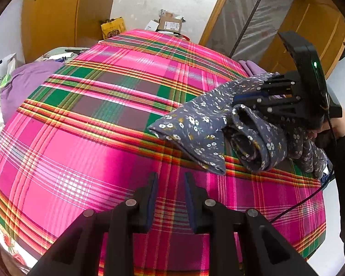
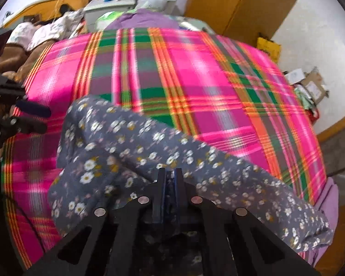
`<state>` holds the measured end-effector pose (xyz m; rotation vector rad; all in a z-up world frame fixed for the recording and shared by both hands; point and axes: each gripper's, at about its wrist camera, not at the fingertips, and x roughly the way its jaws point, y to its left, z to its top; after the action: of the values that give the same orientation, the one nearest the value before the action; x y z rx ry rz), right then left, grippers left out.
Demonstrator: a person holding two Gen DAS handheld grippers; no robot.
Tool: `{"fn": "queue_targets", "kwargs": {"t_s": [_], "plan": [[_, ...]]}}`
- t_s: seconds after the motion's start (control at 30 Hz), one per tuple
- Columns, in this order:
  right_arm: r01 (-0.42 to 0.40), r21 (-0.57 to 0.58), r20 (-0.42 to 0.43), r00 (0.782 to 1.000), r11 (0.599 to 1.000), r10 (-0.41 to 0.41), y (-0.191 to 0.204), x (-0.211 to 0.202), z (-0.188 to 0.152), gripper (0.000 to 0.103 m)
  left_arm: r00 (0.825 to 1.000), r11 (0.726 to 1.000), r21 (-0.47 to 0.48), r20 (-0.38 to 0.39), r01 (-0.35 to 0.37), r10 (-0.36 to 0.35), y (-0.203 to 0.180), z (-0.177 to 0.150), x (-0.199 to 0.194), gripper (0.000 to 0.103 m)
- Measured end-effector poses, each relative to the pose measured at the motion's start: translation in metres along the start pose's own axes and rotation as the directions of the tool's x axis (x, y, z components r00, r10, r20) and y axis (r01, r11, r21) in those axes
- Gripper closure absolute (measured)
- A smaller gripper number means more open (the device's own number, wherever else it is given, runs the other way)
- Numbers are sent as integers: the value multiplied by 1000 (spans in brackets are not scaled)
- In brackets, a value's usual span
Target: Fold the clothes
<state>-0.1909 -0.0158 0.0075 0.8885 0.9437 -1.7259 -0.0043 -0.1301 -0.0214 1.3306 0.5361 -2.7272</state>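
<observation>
Floral cloth (image 2: 149,151) crumpled on plaid blanket (image 2: 195,80)

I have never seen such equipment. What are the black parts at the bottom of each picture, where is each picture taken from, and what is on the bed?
Those black parts are handheld two-finger grippers, one in each of a person's hands; each carries a camera looking along its fingers. The left gripper is open and empty above the pink plaid bedcover. The right gripper is shut on a grey floral garment, which lies crumpled on the cover near its edge. The left camera also shows the right gripper from outside.
</observation>
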Motion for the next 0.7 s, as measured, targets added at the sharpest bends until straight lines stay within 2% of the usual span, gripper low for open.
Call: {"fn": "queue_targets", "kwargs": {"t_s": [0.13, 0.23, 0.27, 0.3, 0.33, 0.4, 0.43, 0.47, 0.57, 0.7], "plan": [[39, 104, 79, 996, 994, -48, -22, -15, 8, 100, 1000, 1000, -6, -6, -7, 7, 3, 1, 3, 80], [129, 175, 107, 983, 976, -149, -40, -26, 13, 100, 1000, 1000, -8, -11, -10, 10, 4, 2, 5, 80], [119, 194, 107, 984, 974, -142, -44, -28, 9, 100, 1000, 1000, -8, -12, -10, 9, 4, 1, 5, 80], [79, 202, 105, 989, 976, -102, -48, -29, 7, 99, 1000, 1000, -8, -12, -9, 9, 4, 1, 5, 80], [46, 184, 99, 993, 982, -65, -47, -28, 5, 97, 1000, 1000, -7, -12, -9, 9, 4, 1, 5, 80], [33, 113, 86, 995, 993, -43, -35, -26, 5, 84, 1000, 1000, -7, -12, -8, 8, 5, 1, 6, 80], [18, 78, 77, 997, 997, -24, -28, -24, 5, 69, 1000, 1000, -8, -12, -7, 7, 5, 1, 6, 80], [1, 43, 66, 998, 999, -4, -21, -23, 4, 65, 1000, 1000, -9, -12, -7, 7, 5, 1, 7, 80], [-27, -31, 36, 999, 999, 28, 6, -11, 5, 65, 1000, 1000, -6, -12, -5, 4, 6, 1, 7, 80], [-57, -98, -27, 998, 994, 55, 19, 2, 5, 65, 1000, 1000, -9, -12, -3, 3, 7, 1, 7, 80]]}}
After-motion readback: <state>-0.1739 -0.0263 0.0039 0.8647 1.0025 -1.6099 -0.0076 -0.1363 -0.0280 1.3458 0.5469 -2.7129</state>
